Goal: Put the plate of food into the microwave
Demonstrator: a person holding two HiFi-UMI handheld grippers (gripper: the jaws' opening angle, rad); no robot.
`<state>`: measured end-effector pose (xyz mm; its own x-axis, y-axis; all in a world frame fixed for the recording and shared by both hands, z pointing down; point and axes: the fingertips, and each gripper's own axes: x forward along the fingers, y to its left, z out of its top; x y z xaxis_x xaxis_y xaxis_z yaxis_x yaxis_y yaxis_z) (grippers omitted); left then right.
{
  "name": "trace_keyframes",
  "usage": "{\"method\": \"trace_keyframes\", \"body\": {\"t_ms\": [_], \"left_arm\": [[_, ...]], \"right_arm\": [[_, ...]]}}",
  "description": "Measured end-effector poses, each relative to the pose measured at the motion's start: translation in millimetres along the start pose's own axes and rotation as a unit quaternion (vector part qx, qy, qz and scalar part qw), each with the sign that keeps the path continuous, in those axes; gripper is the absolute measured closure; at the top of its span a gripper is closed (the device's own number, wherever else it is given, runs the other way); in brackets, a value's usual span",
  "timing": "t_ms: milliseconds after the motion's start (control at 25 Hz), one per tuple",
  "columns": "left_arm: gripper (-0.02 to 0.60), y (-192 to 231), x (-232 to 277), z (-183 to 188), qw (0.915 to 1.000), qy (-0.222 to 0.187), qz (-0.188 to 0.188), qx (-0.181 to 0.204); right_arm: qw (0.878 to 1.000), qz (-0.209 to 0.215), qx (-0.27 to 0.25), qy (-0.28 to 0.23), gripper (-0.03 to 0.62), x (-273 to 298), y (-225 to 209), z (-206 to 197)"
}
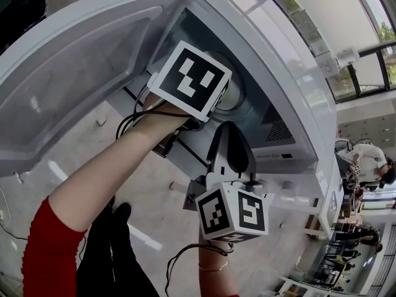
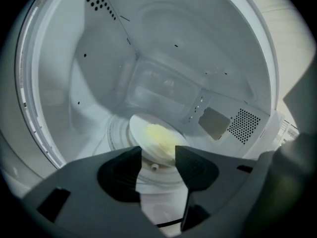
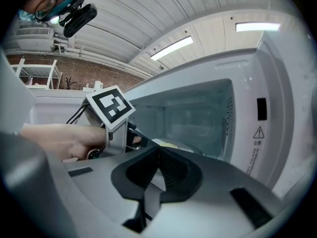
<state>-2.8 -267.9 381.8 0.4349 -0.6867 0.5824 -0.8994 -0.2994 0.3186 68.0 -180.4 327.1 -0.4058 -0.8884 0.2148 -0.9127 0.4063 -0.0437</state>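
Observation:
A white plate with yellow food point(image 2: 157, 139) lies on the glass turntable point(image 2: 116, 133) inside the open white microwave point(image 1: 291, 104). My left gripper point(image 2: 158, 156) reaches into the cavity. Its jaws stand apart, the plate's near rim lies between the tips, and the pads do not press on it. In the head view its marker cube point(image 1: 189, 79) hides the jaws. My right gripper point(image 3: 158, 150) hangs outside, in front of the opening and below the left one, its tips together with nothing between them. From there the plate point(image 3: 171, 144) shows just past the left gripper.
The microwave door point(image 1: 80, 73) stands swung open at the left, beside my left forearm point(image 1: 105, 172). The right wall with its vent holes point(image 2: 242, 125) lies close to the left gripper. The control panel side point(image 3: 260, 128) is at the right. People and desks point(image 1: 365, 166) are far to the right.

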Motion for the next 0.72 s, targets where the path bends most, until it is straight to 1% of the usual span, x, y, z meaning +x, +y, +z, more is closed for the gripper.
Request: {"method": "trace_keyframes", "body": {"t_ms": [40,80,200,320,480,520,640,720], "left_arm": [[0.365,0.8,-0.5,-0.5,1.0000,0.000,0.003,-0.001],[0.333,1.2,-0.8,-1.0,1.0000,-0.001,0.005,-0.001],[0.331,2.0,0.0,-1.6,0.9999,-0.006,0.011,0.001],[0.331,-1.5,3.4,6.3,0.9993,-0.035,0.011,0.013],[0.331,4.6,1.8,10.8,0.9972,-0.055,0.038,0.032],[0.331,5.7,1.7,11.3,0.9965,-0.058,0.045,0.039],[0.331,3.9,3.0,12.8,0.9929,-0.061,0.066,0.077],[0.331,1.1,3.6,14.5,0.9918,-0.069,0.068,0.083]], "right_arm": [[1.000,0.000,-0.001,-0.001,0.579,0.3,0.4,0.4],[1.000,0.001,-0.001,-0.001,0.579,0.8,1.2,0.8],[1.000,0.005,-0.002,-0.003,0.579,2.4,4.9,1.0],[1.000,0.005,-0.004,-0.002,0.579,2.9,5.5,0.0],[1.000,0.005,-0.004,-0.004,0.579,4.4,4.0,-1.1],[1.000,0.004,-0.004,-0.004,0.579,4.5,3.3,-1.8],[1.000,0.002,-0.004,-0.003,0.579,4.6,1.4,-2.9],[1.000,0.003,-0.003,-0.005,0.579,4.8,0.8,-2.4]]}}
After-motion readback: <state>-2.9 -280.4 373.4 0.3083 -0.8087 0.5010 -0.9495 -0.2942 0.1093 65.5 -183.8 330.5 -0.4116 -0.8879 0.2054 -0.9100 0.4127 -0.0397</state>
